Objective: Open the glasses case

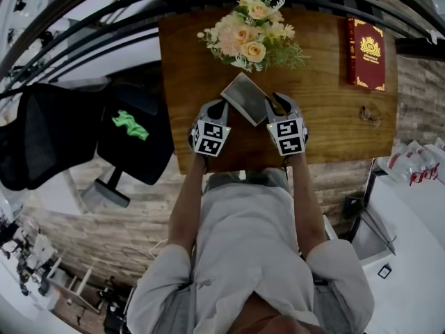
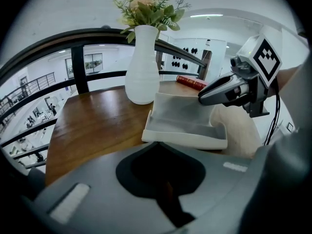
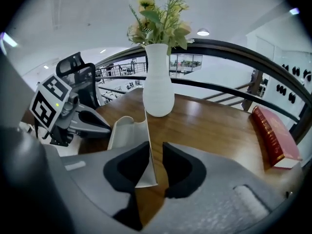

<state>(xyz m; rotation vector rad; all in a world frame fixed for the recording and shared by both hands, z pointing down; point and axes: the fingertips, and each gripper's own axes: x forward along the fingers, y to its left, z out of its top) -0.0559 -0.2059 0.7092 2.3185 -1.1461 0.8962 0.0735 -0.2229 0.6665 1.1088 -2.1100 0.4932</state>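
Note:
The grey glasses case (image 1: 245,97) lies on the wooden table (image 1: 327,124) between my two grippers and stands open. In the right gripper view its thin lid (image 3: 147,130) rises edge-on between the jaws of my right gripper (image 3: 156,144); the lid runs along the left pad, bare wood shows on its other side, so those jaws are open. The pale tray (image 3: 121,130) spreads to the left. My left gripper (image 2: 158,147) looks shut, its tips right at the tray's near rim (image 2: 185,139); whether they touch it I cannot tell. From above, the left gripper (image 1: 221,104) and right gripper (image 1: 274,101) flank the case.
A white vase of yellow flowers (image 1: 250,37) stands just behind the case (image 2: 142,67). A red book (image 1: 366,53) lies at the table's far right. A black railing (image 3: 234,50) runs behind the table, and a black office chair (image 1: 132,131) stands to its left.

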